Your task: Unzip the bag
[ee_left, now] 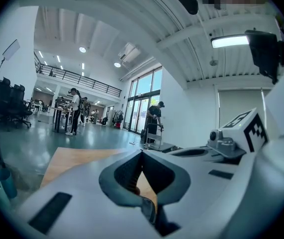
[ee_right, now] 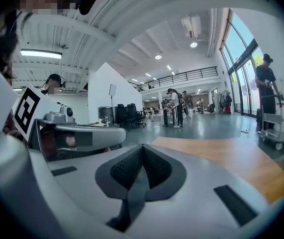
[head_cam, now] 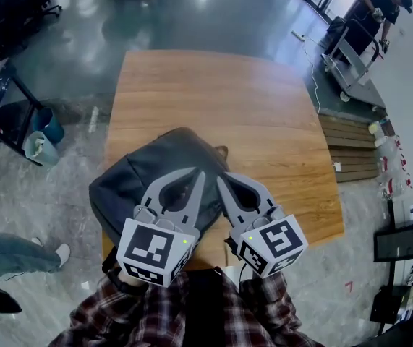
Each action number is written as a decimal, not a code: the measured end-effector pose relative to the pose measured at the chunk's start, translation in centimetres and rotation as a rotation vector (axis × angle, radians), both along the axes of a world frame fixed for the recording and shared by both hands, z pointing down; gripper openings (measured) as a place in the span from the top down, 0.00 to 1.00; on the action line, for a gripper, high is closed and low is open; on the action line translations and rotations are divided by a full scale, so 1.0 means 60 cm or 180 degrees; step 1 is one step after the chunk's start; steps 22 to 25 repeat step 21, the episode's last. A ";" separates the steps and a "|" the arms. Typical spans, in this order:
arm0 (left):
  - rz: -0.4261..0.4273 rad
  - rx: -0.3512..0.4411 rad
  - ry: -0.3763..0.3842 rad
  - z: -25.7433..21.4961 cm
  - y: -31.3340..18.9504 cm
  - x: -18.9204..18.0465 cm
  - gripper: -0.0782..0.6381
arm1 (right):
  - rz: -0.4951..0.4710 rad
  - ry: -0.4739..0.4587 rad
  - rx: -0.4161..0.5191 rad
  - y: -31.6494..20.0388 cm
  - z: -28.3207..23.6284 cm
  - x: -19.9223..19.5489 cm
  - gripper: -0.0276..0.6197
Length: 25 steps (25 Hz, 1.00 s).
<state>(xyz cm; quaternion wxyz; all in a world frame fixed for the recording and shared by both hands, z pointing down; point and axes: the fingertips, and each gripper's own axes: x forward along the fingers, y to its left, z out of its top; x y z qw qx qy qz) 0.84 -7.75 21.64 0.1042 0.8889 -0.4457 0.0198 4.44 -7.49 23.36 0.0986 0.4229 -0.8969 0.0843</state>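
Observation:
A dark grey bag (head_cam: pixel 130 183) lies on the near left part of a wooden table (head_cam: pixel 213 100), hanging slightly over its left edge. In the head view my left gripper (head_cam: pixel 202 173) and right gripper (head_cam: pixel 219 179) are side by side above the bag's right half, tips nearly touching each other. Both are shut with nothing between the jaws. The left gripper (ee_left: pixel 142 151) and the right gripper (ee_right: pixel 142 146) each look level across the hall in their own views, jaws closed tip to tip. The bag is out of sight in both. I cannot make out the zipper.
A person bends over a cart (head_cam: pixel 351 53) at the far right. Blue bins (head_cam: pixel 43 132) and dark office chairs (head_cam: pixel 14 6) stand left of the table. Wooden boards (head_cam: pixel 351 147) lie on the floor to the right. Someone's leg (head_cam: pixel 11 251) shows at lower left.

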 end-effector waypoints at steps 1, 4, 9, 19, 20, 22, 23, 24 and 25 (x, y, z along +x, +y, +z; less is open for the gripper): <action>0.0009 -0.0003 -0.0003 0.002 0.001 0.000 0.88 | -0.0002 -0.0003 -0.0005 0.001 0.003 -0.001 0.94; 0.0041 -0.0023 -0.0024 0.006 0.004 0.002 0.88 | -0.0009 -0.0015 -0.0011 0.003 0.005 -0.004 0.94; 0.0042 -0.0047 -0.0017 0.007 0.006 0.004 0.88 | -0.0033 -0.0040 -0.0029 0.006 0.005 -0.002 0.94; 0.0077 -0.0087 -0.0045 0.012 0.003 0.017 0.88 | -0.0030 -0.0022 -0.0041 0.003 0.006 0.010 0.94; 0.0081 -0.0088 -0.0044 0.012 0.003 0.017 0.88 | -0.0031 -0.0020 -0.0041 0.003 0.006 0.009 0.94; 0.0086 -0.0091 -0.0044 0.013 0.004 0.017 0.88 | -0.0032 -0.0019 -0.0041 0.004 0.006 0.009 0.94; 0.0086 -0.0091 -0.0044 0.013 0.004 0.017 0.88 | -0.0032 -0.0019 -0.0041 0.004 0.006 0.009 0.94; 0.0086 -0.0091 -0.0044 0.013 0.004 0.017 0.88 | -0.0032 -0.0019 -0.0041 0.004 0.006 0.009 0.94; 0.0086 -0.0091 -0.0044 0.013 0.004 0.017 0.88 | -0.0032 -0.0019 -0.0041 0.004 0.006 0.009 0.94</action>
